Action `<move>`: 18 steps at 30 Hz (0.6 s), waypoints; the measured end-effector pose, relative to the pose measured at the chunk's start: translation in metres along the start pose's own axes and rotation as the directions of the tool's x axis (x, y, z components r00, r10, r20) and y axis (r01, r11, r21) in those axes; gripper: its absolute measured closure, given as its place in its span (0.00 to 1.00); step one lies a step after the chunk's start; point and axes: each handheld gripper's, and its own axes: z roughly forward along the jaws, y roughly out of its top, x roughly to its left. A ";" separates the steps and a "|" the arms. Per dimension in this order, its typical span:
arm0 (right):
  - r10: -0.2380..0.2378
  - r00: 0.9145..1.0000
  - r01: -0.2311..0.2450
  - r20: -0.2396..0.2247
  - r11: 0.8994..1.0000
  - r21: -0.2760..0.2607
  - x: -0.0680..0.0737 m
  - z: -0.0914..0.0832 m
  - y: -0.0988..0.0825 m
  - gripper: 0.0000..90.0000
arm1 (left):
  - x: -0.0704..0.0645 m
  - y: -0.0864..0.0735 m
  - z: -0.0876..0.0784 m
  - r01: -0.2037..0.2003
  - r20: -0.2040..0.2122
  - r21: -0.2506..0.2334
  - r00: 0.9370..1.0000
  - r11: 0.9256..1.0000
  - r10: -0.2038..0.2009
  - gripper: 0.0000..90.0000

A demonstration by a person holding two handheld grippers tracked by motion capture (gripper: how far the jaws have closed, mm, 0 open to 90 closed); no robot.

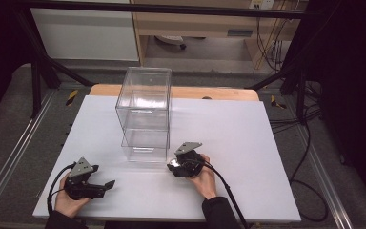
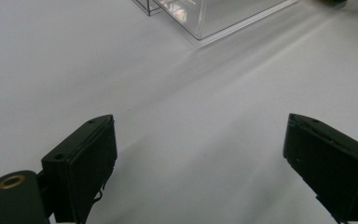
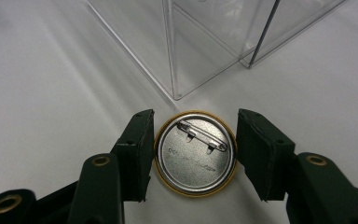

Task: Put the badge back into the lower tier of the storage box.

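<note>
1. Holding a round pin badge (image 3: pixel 196 153) by its rim, back side up with the clasp showing, the right hand-held gripper (image 3: pixel 195 154) sits just in front of the clear stacked box (image 1: pixel 144 112), close to its lower corner.
2. The grip is on a thin metal edge – a slight tilt could likely make the badge pop out and skid under the box wall.
3. Pushing forward carelessly could knock the light box, which stands two tiers tall and may shift or topple.
4. The left hand-held gripper (image 1: pixel 108 184) rests with jaws wide and nothing between them, well to the left of the box and nearer the person.
5. The tabletop (image 1: pixel 248 157) is a plain white sheet – smooth, likely slippery. Beyond the box lie a wooden edge, dark frame bars, cables and grey floor.
</note>
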 end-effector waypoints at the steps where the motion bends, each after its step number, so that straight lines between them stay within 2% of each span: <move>1: 0.000 1.000 0.000 0.002 1.000 -0.004 0.000 0.000 0.000 0.54 | 0.000 0.000 0.000 0.000 0.000 0.000 1.000 1.000 0.000 0.10; 18: -0.002 1.000 0.002 -0.004 1.000 -0.017 -0.001 -0.016 0.002 0.54 | 0.000 0.000 0.000 0.000 -0.001 0.000 1.000 1.000 0.000 0.10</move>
